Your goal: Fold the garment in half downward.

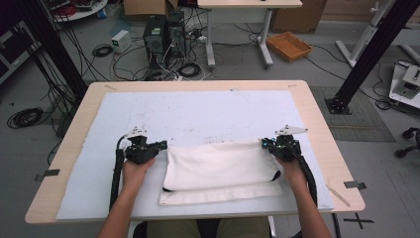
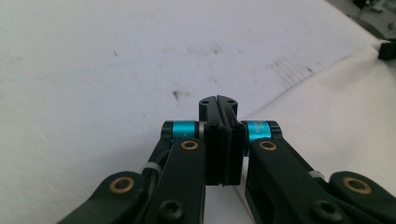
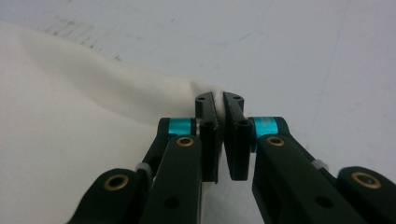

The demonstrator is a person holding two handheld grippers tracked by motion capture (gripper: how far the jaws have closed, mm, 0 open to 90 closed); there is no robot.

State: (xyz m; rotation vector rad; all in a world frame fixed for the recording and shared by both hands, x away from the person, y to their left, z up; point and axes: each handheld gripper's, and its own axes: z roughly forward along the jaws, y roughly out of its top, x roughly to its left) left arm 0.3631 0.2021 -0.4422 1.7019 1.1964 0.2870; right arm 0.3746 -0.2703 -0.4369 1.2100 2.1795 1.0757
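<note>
A folded white cloth (image 1: 220,166) lies on the near half of the white mat (image 1: 198,109), its upper layer shorter than the strip below it. My left gripper (image 1: 161,145) sits at the cloth's far left corner. In the left gripper view its jaws (image 2: 218,100) are pressed together, and the cloth (image 2: 327,107) edge runs into them from the right. My right gripper (image 1: 265,144) sits at the far right corner. In the right gripper view a sliver of cloth (image 3: 70,116) is pinched between the tips of that gripper (image 3: 219,98). A hand holds each gripper from the near side.
The mat covers most of the wooden table (image 1: 317,129), and its far half is bare with faint marks. On the floor beyond the table are computer boxes (image 1: 163,34), cables and an orange tray (image 1: 288,45). Black frame posts (image 1: 366,54) stand at both sides.
</note>
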